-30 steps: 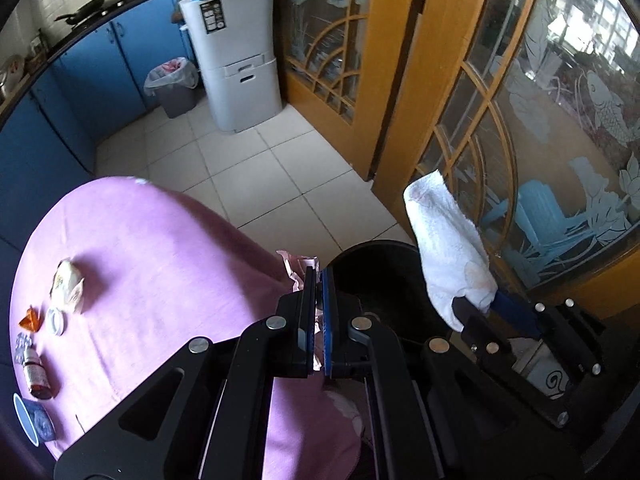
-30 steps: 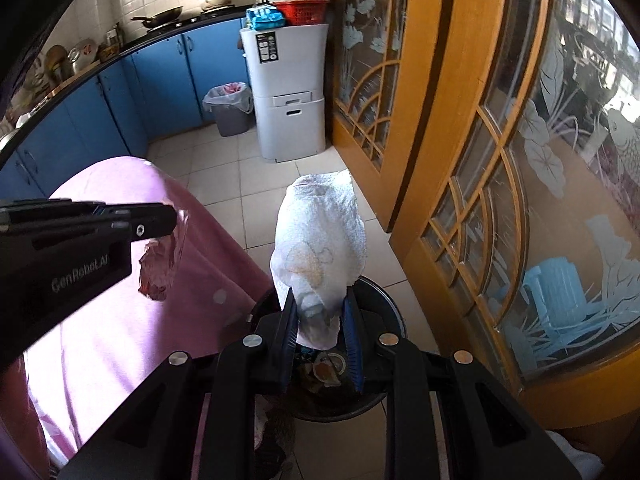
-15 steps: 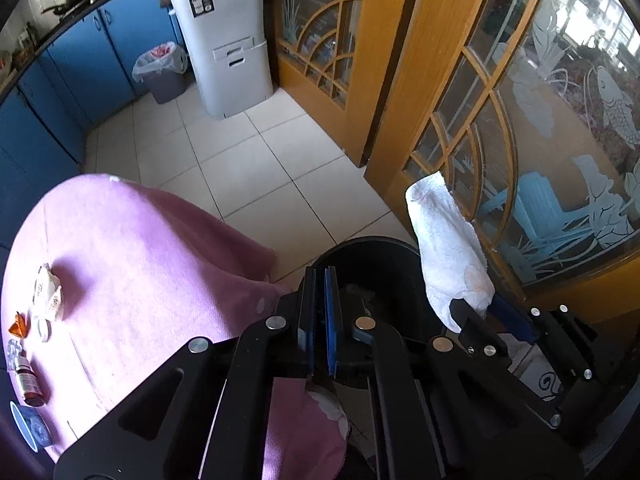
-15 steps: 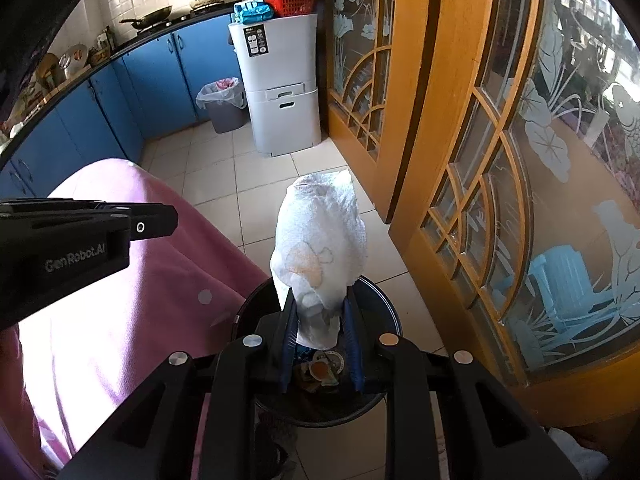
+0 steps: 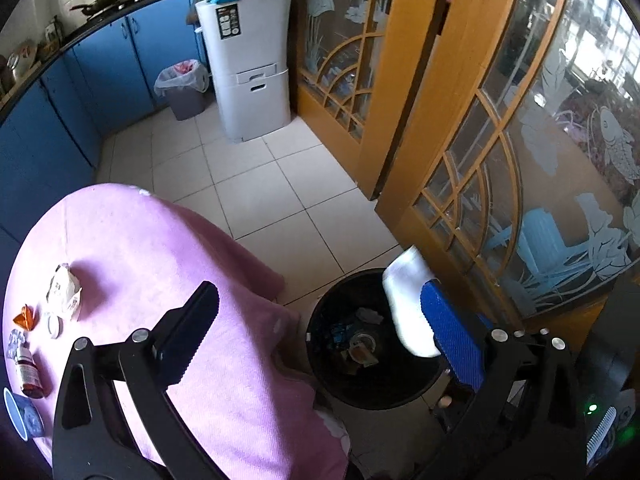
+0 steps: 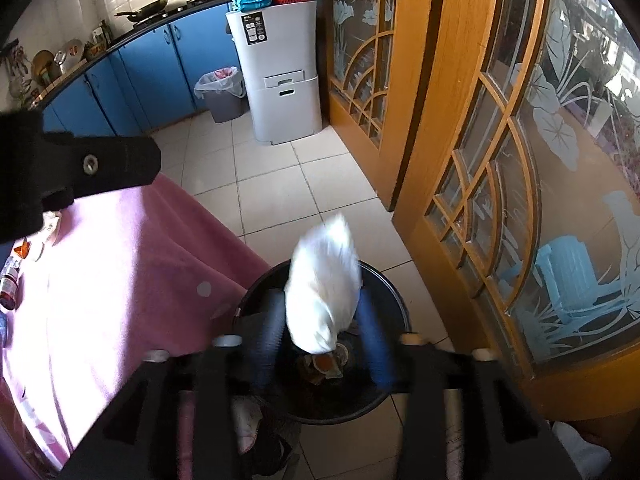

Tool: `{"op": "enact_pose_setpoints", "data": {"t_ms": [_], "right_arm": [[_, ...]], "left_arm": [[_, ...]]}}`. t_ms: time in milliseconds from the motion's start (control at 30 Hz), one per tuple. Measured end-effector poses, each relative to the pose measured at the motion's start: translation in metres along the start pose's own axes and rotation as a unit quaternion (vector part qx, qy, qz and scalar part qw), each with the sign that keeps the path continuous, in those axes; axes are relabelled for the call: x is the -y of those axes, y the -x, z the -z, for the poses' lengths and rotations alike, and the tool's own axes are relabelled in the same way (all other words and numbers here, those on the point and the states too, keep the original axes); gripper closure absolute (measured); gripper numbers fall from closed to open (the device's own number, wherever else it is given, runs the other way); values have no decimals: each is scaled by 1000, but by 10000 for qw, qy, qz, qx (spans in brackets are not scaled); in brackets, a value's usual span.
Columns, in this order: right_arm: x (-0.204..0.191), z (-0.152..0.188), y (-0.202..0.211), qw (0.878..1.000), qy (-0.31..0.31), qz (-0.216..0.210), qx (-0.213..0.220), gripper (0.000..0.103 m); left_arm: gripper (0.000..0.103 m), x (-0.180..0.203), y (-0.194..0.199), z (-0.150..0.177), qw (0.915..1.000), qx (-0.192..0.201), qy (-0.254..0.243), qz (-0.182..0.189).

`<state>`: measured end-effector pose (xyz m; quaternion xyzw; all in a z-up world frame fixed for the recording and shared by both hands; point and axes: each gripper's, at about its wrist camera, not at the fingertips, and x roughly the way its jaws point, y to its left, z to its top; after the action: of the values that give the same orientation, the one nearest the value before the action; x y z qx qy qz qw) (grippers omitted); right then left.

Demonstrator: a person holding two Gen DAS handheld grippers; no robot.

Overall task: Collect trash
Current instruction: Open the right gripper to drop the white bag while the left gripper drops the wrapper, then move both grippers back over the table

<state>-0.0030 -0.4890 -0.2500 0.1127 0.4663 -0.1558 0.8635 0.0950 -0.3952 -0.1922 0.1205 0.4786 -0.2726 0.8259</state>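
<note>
A black round trash bin [image 5: 320, 364] stands on the floor beside the table and holds several scraps; it also shows in the right wrist view [image 6: 396, 384]. My left gripper [image 5: 320, 320] is wide open and empty above the bin's left side. My right gripper [image 6: 322, 332] is open over the bin, and a white paper towel [image 6: 324, 292] is dropping, blurred, between its fingers; the towel also shows in the left wrist view [image 5: 406, 304]. More trash lies on the pink tablecloth [image 5: 132, 264]: a crumpled white wrapper [image 5: 64, 292], an orange scrap [image 5: 25, 316] and a small bottle [image 5: 29, 374].
Wooden glass-panelled doors [image 5: 500, 128] stand close to the right of the bin. A white cabinet [image 5: 248, 64] and a grey lined bin [image 5: 182, 90] stand at the far wall by blue cupboards [image 5: 120, 60]. Tiled floor [image 5: 256, 184] lies between.
My left gripper has opened wide; the pink scrap it held is gone from it. My right gripper has opened and the white paper towel is falling toward the bin.
</note>
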Motion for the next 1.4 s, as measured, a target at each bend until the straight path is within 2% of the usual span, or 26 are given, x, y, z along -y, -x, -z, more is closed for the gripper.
{"op": "enact_pose_setpoints", "data": {"t_ms": [33, 100, 400, 700, 833, 1033, 1300, 1400], "right_arm": [[0, 0, 3, 10000, -23, 2, 94, 18], [-1, -1, 11, 9995, -30, 77, 313, 17], [-13, -6, 20, 9993, 53, 89, 354, 17], [-57, -17, 40, 9977, 432, 30, 529, 17], [-87, -24, 46, 9958, 669, -37, 618, 17], [-152, -32, 49, 9909, 1144, -220, 674, 17], [-236, -38, 37, 9831, 1655, -597, 513, 17], [-268, -38, 30, 9795, 1835, -720, 421, 17]], "left_arm": [[4, -3, 0, 1, 10000, -8, 43, -9], [4, -7, 2, 1, 10000, 4, 81, -47], [4, -29, 16, 7, 9996, 105, 238, -93], [4, -69, 42, 17, 9981, 270, 528, -170], [4, -103, 59, 27, 9960, 400, 753, -268], [4, -169, 79, 51, 9897, 514, 1255, -457], [4, -265, 97, 99, 9735, 457, 1947, -1107], [4, -291, 99, 113, 9689, 391, 2109, -1236]]}}
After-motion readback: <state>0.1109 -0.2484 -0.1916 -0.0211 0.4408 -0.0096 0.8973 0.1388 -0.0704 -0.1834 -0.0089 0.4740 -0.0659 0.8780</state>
